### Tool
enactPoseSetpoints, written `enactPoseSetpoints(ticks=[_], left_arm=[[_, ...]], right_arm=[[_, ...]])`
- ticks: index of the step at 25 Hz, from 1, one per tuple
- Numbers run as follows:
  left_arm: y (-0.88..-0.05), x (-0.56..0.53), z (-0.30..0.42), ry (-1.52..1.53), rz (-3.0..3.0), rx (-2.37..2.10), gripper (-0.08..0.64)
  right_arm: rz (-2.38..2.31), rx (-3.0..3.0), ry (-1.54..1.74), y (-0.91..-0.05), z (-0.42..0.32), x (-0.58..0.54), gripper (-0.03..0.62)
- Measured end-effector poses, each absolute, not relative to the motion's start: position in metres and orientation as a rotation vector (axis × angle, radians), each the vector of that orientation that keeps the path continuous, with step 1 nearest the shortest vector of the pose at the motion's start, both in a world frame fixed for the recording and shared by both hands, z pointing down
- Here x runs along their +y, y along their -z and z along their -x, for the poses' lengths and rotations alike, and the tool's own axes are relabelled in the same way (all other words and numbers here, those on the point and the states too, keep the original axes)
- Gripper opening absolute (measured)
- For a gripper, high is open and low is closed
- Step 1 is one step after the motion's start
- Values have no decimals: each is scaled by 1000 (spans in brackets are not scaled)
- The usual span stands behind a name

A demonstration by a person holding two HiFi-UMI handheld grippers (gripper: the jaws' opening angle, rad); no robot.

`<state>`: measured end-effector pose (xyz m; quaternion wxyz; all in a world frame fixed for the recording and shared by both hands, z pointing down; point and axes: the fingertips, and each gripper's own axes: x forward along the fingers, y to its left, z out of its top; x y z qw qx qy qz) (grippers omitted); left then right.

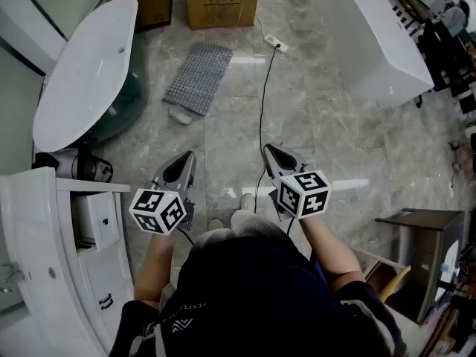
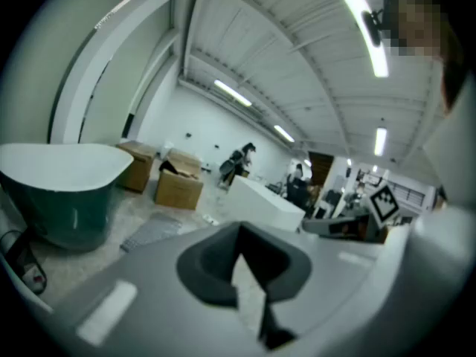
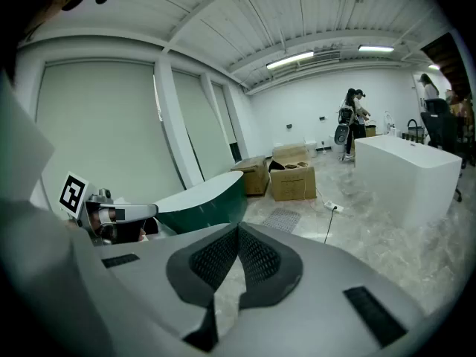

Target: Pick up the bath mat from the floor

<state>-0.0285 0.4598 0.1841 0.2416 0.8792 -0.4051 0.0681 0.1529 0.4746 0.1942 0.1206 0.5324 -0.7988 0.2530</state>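
The bath mat (image 1: 198, 76) is a grey, knobbly rectangle lying flat on the marble floor, well ahead of both grippers. It also shows small and far off in the left gripper view as the mat (image 2: 152, 233), and in the right gripper view as the mat (image 3: 282, 219). My left gripper (image 1: 187, 160) is held out low in front of the person, its jaws shut tip to tip with nothing in them. My right gripper (image 1: 271, 152) is beside it, also shut and empty. Both are far short of the mat.
A white and green bathtub (image 1: 82, 73) stands left of the mat, with a small white object (image 1: 180, 114) at the mat's near corner. Cardboard boxes (image 1: 221, 2) sit behind it. A power strip (image 1: 275, 44) and its black cable cross the floor. A white tub (image 1: 379, 36) stands at the right, a wooden cabinet (image 1: 416, 251) near right.
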Motion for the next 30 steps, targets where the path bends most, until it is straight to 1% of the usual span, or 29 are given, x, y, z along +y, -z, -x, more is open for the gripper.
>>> enactPoseSetpoints(ticks=[17, 30], left_arm=[[-194, 421, -28, -227, -2362, -1237, 6], [-208, 410, -27, -290, -2280, -1351, 6]], right_arm=[[-1400, -2416, -760, -212, -196, 430, -2], [-1286, -2461, -783, -223, -194, 403, -2]])
